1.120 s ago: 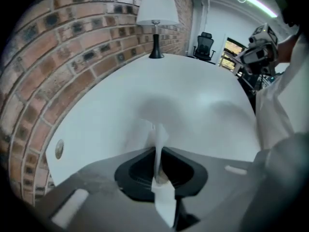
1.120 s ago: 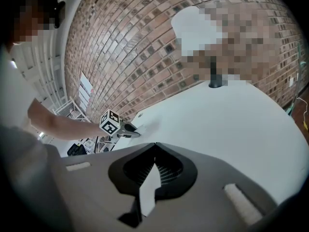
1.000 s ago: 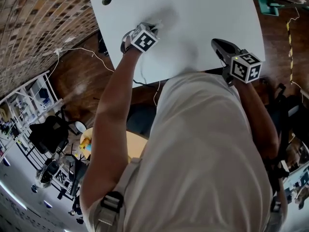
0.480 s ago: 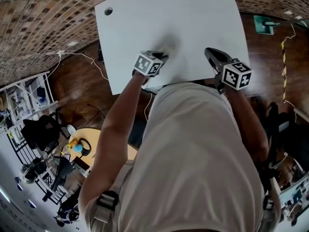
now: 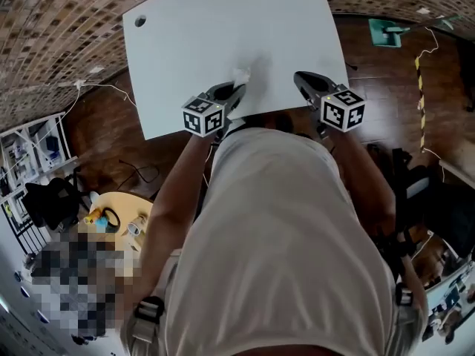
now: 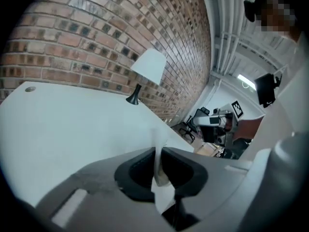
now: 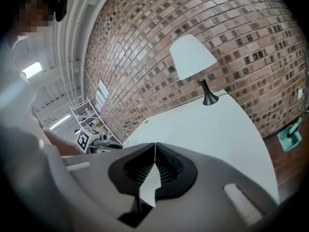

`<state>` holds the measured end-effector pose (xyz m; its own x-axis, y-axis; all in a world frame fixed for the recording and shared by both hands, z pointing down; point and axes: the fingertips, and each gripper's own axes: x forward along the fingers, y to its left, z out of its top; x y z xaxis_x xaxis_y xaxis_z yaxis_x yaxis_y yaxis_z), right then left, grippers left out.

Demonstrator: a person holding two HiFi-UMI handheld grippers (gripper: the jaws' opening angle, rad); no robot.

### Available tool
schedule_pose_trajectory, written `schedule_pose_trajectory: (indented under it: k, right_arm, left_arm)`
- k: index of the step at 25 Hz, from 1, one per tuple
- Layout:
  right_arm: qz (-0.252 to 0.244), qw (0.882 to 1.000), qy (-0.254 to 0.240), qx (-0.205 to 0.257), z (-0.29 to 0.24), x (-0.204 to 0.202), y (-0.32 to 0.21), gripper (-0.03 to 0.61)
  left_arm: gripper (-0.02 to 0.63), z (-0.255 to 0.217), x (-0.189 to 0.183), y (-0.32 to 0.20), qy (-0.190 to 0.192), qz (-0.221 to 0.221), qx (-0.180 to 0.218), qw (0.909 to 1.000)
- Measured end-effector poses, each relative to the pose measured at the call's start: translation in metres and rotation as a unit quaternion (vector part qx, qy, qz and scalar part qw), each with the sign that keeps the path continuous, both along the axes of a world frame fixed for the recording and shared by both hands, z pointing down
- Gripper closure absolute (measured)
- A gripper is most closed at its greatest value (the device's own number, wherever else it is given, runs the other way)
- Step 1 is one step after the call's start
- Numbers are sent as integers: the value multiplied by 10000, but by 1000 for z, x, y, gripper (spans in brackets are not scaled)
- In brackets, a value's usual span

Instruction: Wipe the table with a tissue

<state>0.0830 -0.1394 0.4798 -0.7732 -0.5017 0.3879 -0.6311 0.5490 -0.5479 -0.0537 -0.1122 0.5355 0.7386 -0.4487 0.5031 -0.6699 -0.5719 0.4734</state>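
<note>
Left gripper (image 6: 157, 149): jaws pinched on the tissue (image 6: 158, 140). In the left gripper view a thin white strip stands up out of the closed tips, and more white shows in the slot behind them. The tissue sits right on the jaw line, held edge-on, sticking out past the tips.

Head view: the tissue shows as a small white tuft at the front of the left gripper, over the near part of the table (image 5: 193, 43), a short way in from the near edge and roughly mid-width. Cannot tell whether the tuft touches the tabletop.

Right gripper (image 7: 155, 146): jaws pressed together tip to tip, nothing between them. It hangs over the table's near edge, to the right of the left gripper and apart from it, with the tissue between the two but close against the left one.

Both grippers point away from the person, toward the far side of the table. A lamp (image 7: 192, 57) with a white shade and black foot stands at the far edge, against the brick wall (image 7: 231, 28). There is a small round hole (image 5: 139, 21) at the far left corner of the tabletop.
</note>
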Motion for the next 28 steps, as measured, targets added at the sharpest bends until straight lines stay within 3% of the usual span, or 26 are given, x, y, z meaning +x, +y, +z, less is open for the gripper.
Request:
schedule_pose_trajectory:
  k: [6,11,17,28]
  right_arm:
    - [-304,9989,190,288,-9,-1,21,569]
    - [-880,9940,-10,656,-25,-12,37,569]
    - [-1457,9818,79,1213,-39,-41,58,571]
    - [-1757,9772,114,1188,-45,-99,63,571]
  left_arm:
    - [574,-31,-1,22,629,-620,422,9952]
    - [574,-49,1,41,381,-1123,874,9891]
    - [574,-53,-8,52,166,-1398,1151,9833]
    - [574,-62,-55,63,-57,-1422,1326,9809]
